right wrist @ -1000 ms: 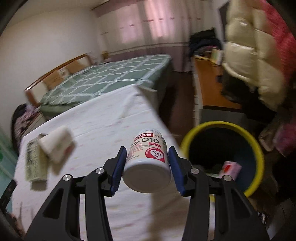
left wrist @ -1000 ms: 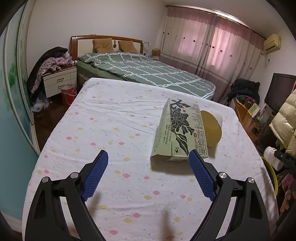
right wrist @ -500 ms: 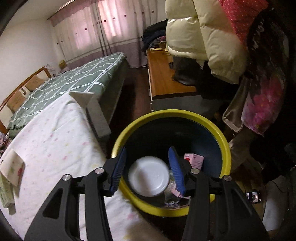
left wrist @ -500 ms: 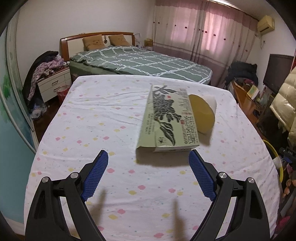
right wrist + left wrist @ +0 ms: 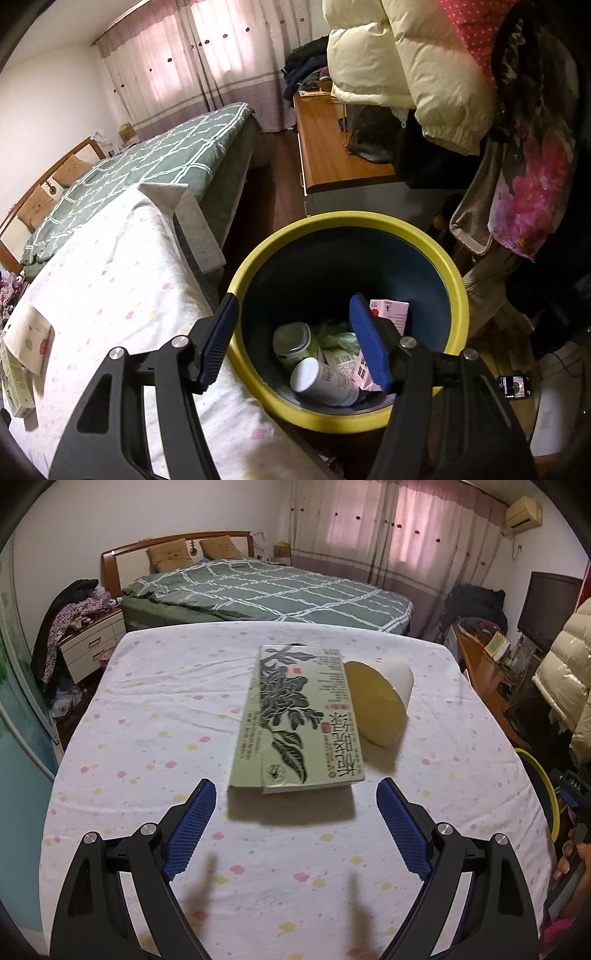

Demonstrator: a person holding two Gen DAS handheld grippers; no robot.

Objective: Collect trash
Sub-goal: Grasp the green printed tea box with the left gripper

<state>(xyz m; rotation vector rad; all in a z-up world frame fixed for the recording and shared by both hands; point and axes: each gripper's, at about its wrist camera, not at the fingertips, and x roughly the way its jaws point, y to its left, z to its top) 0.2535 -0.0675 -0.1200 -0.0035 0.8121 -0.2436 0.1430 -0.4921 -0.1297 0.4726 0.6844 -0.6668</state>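
LEFT WRIST: left gripper point(image 5: 295, 805) is held over the table point(image 5: 147, 709), jaws wide apart and empty; green box point(image 5: 295, 723) lies flat just ahead, paper cup point(image 5: 384, 698) tipped beside it | RIGHT WRIST: right gripper point(image 5: 293, 336) is held over the yellow-rimmed bin point(image 5: 351, 229), jaws opening, nothing gripped; white bottle point(image 5: 321, 380) lies inside among other trash.

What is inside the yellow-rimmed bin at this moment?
The yellow-rimmed bin holds a white supplement bottle lying on its side, a clear plastic jar, a pink carton and crumpled green wrapping. The right gripper's finger and the near rim cover the rest.
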